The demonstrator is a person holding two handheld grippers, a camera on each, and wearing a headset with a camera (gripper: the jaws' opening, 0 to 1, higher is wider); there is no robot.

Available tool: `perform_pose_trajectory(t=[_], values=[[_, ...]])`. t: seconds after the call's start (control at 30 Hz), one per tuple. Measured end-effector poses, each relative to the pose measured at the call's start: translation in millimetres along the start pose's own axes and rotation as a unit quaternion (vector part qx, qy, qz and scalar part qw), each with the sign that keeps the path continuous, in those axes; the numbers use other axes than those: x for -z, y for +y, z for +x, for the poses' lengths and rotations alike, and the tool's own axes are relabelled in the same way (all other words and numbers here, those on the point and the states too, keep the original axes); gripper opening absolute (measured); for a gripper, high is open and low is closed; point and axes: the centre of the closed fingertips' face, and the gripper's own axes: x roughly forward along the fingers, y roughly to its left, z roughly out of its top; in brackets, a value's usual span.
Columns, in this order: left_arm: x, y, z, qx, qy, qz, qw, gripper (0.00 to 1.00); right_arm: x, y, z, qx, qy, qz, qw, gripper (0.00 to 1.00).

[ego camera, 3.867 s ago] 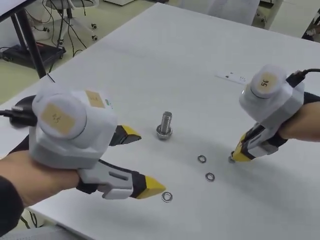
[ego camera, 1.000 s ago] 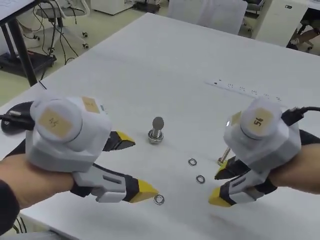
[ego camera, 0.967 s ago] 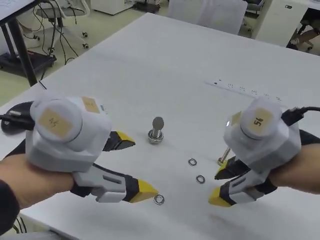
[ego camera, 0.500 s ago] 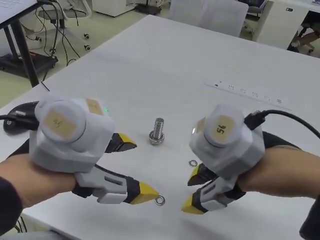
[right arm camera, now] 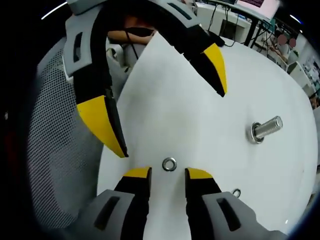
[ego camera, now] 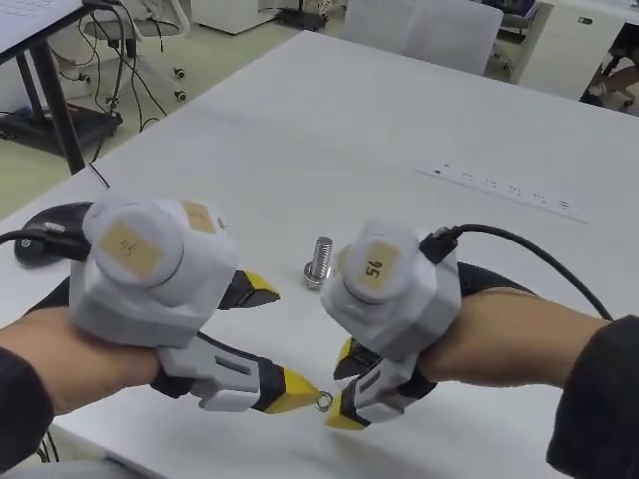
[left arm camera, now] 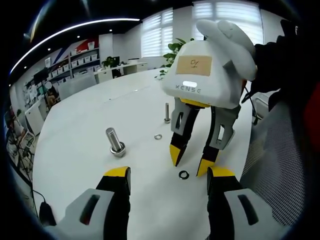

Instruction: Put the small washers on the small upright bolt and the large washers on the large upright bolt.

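— Washer [ego camera: 323, 401], the small silver metal ring: where, in the head view?
— On the white table [ego camera: 399, 120], between the left gripper [ego camera: 282, 342] and right gripper [ego camera: 341, 387], both with jaws spread.
— Left gripper view?
— It lies at the right gripper's tips.
— Right gripper view?
— Centred just ahead. I'd lower squarely, then pinch its rim.

Bright, even light falls on the white table [ego camera: 300, 120]; shadows are soft and faint. Both gripper views bend strongly toward their edges, where a ceiling light strip [left arm camera: 75, 31] and far windows [left arm camera: 152, 35] glare.
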Motion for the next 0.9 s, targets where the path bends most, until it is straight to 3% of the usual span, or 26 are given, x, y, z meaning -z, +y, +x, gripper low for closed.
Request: perform_pose_trajectory(t=[0.5,0.57,0.9], values=[[-0.2,-0.8,-1.6,0.001,-0.001,0.000,1.0000,0.60,-1.4,0.7,7.8,0.003,0.015,-0.026,0.9996,0.23],[-0.4,-0.6,-1.6,0.001,-0.001,0.000,1.0000,0.59,-0.8,-1.5,8.2,0.016,0.024,-0.053,0.9982,0.21],[-0.4,-0.5,-1.6,0.000,-0.002,-0.002,1.0000,0.59,-0.9,1.1,8.6,0.011,0.030,-0.061,0.9976,0.14]])
